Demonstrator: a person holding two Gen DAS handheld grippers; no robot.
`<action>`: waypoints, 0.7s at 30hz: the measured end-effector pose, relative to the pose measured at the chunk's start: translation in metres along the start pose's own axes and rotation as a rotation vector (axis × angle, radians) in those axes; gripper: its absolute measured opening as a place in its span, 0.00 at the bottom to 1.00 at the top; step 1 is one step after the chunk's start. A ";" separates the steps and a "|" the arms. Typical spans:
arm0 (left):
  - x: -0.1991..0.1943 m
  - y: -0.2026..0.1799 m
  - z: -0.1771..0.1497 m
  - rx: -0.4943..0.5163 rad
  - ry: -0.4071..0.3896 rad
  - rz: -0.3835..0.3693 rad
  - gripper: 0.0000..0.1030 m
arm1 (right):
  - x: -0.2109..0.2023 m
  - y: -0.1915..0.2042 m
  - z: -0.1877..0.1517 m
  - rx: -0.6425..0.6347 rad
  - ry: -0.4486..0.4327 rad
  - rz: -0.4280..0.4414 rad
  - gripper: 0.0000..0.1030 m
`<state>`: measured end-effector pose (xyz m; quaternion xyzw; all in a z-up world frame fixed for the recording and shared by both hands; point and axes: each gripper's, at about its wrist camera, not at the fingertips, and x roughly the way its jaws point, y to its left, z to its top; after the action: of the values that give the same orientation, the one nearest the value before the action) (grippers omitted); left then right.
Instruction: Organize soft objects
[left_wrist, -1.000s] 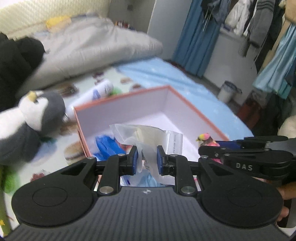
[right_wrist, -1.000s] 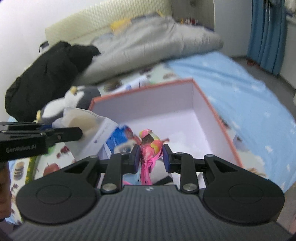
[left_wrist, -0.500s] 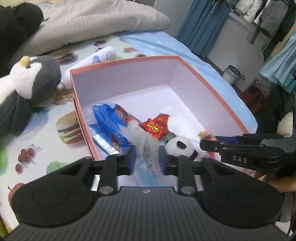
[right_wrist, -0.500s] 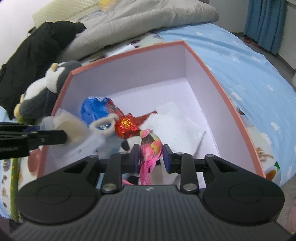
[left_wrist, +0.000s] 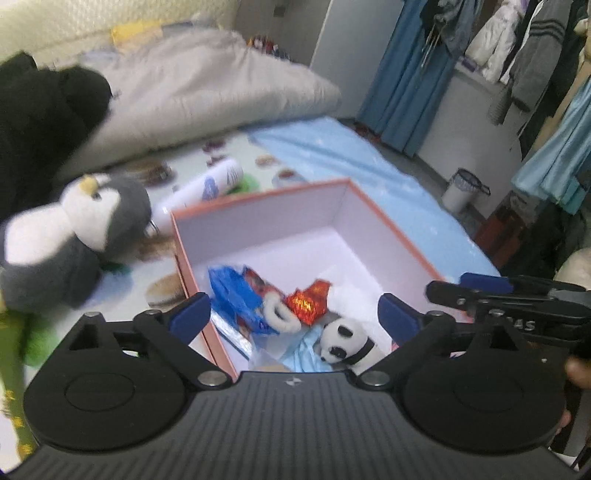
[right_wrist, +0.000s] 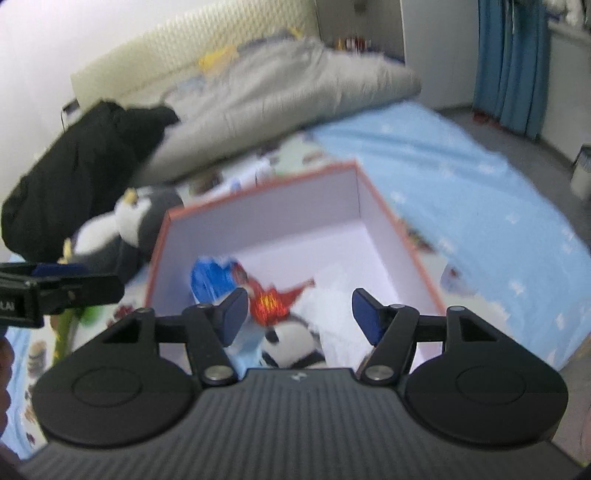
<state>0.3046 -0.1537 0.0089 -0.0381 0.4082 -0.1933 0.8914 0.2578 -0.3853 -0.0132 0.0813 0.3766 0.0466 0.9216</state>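
Both wrist cameras look steeply down (close) into one box (left_wrist: 388, 229).

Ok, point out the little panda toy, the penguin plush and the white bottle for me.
panda toy (left_wrist: 341, 341), left wrist view, on its white face.
penguin plush (left_wrist: 92, 206), left wrist view, on its white face.
white bottle (left_wrist: 207, 184), left wrist view, on the middle of its body.

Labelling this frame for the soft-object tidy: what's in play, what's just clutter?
In play:
- box, with panda plush, blue wrapper, red foil packet inside
- penguin plush, outside the box
- left gripper, right gripper, both opening, nothing between

Clutter:
- white bottle
- grey duvet
- black garment
- bin
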 end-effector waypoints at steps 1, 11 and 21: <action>-0.012 -0.001 0.003 -0.007 -0.019 0.012 0.97 | -0.009 0.002 0.003 -0.004 -0.017 -0.001 0.70; -0.109 -0.020 0.002 0.011 -0.114 -0.005 1.00 | -0.096 0.026 0.009 -0.015 -0.177 0.034 0.94; -0.171 -0.031 -0.032 0.038 -0.194 0.003 1.00 | -0.137 0.046 -0.023 -0.024 -0.224 0.033 0.94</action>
<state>0.1695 -0.1149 0.1167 -0.0391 0.3163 -0.1952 0.9275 0.1436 -0.3575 0.0732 0.0813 0.2695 0.0570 0.9579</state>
